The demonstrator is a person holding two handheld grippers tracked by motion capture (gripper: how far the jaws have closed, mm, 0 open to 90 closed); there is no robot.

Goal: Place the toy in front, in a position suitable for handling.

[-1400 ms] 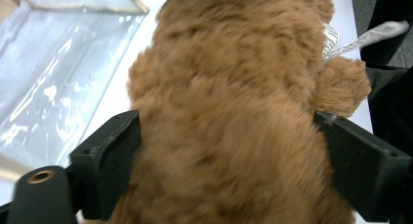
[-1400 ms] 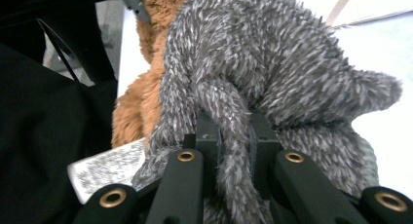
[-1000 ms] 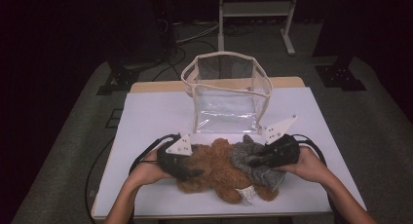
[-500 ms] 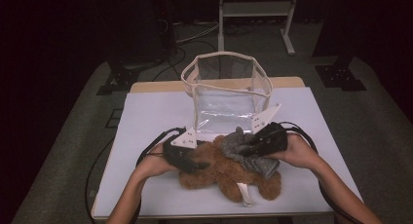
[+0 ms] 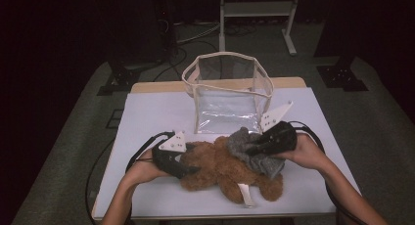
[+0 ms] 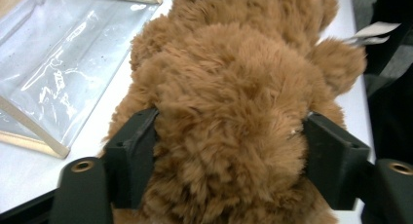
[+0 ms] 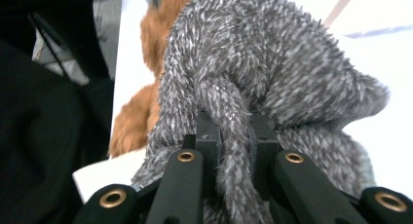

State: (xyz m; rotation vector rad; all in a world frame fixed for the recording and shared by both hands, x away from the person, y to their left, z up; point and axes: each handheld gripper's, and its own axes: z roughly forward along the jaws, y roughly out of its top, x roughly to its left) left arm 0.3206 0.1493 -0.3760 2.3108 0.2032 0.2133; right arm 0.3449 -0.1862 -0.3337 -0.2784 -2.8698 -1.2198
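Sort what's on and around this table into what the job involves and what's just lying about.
In the job:
brown teddy bear, clamped by the left hand-held gripper
grey furry cloth, pinched by the right hand-held gripper
clear bag, standing open behind

Lying about:
metal stand
floor cables

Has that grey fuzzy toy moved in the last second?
Yes. The grey plush toy, clamped in the right gripper, has risen toward the clear bag, up off the brown teddy bear.

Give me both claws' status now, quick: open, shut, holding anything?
Left claw: jaws closed around the brown plush bear, gripping it.
Right claw: shut on a fold of the grey fuzzy cloth.
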